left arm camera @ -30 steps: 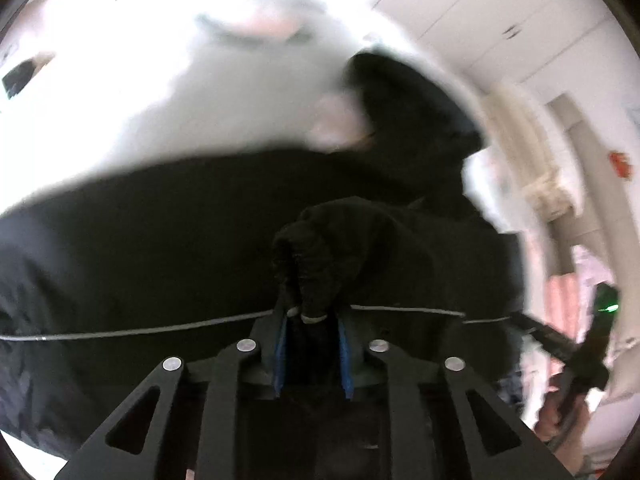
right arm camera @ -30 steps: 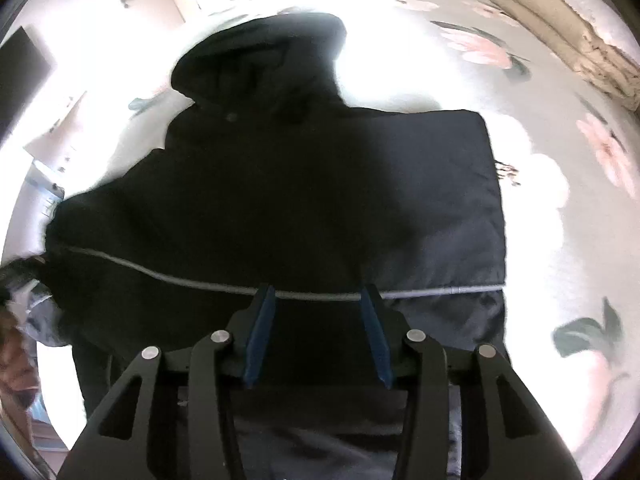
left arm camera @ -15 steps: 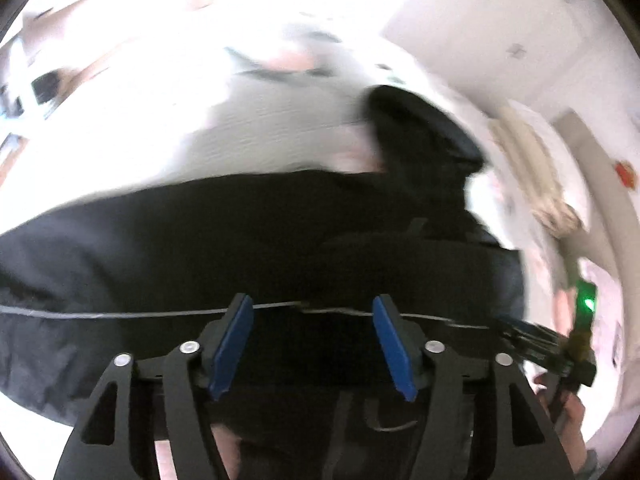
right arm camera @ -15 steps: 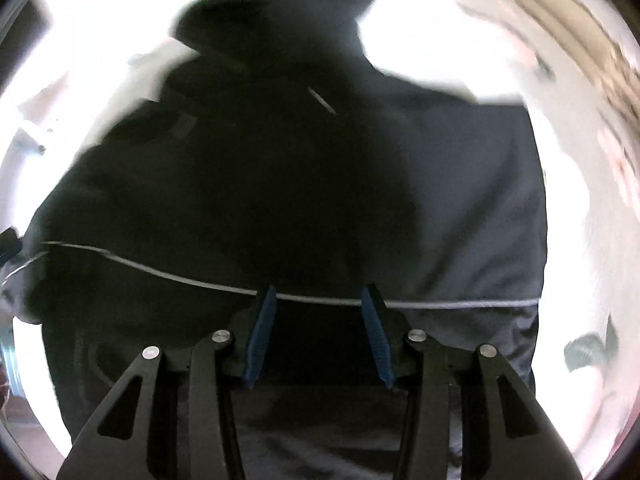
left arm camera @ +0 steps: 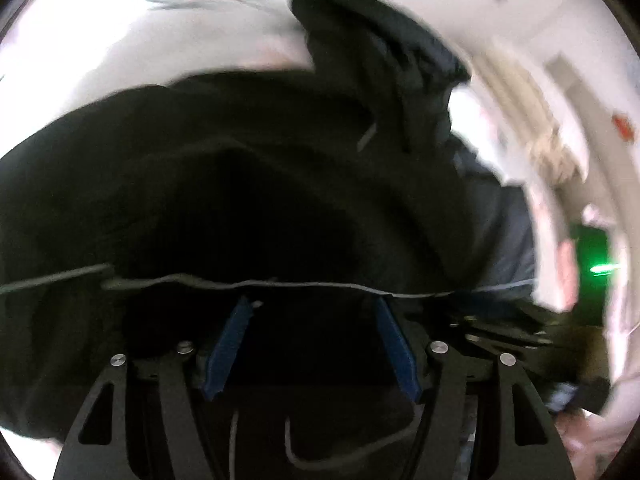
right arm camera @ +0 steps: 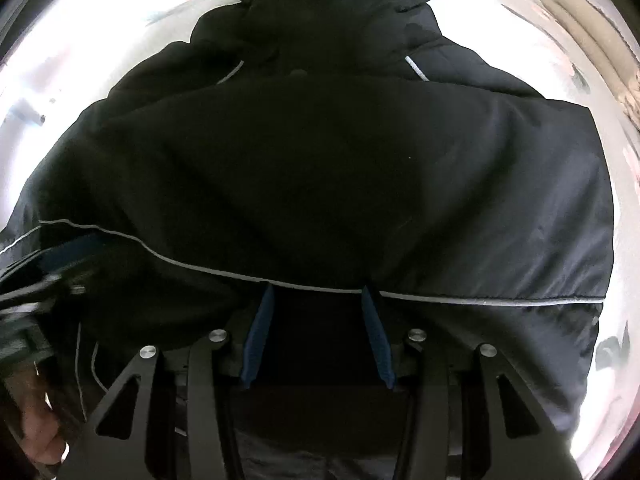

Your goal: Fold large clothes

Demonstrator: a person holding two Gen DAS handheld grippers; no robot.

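On bedsheet point(right arm camera: 624, 240), black jacket point(right arm camera: 320, 180), L gripper point(left arm camera: 312, 312) + R gripper point(right arm camera: 318, 294) fingers apart.

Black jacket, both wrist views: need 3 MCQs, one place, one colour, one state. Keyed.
1. Where is the jacket's hood in the right wrist view?
A. at the top, far from the camera
B. tucked between the jaws
C. hanging off the bed's right edge

2. What colour is the thin piping across the jacket?
A. red
B. light grey
C. yellow

3. How do the left gripper's jaws stand?
A. clamped on a sleeve cuff
B. out of view
C. apart, with nothing pinched

Key:
1 A: the hood lies at the top of the jacket, on the floral bedsheet.
2 B: the piping is a pale grey line just past the right gripper.
3 C: the left gripper shows both blue pads spread over dark fabric.
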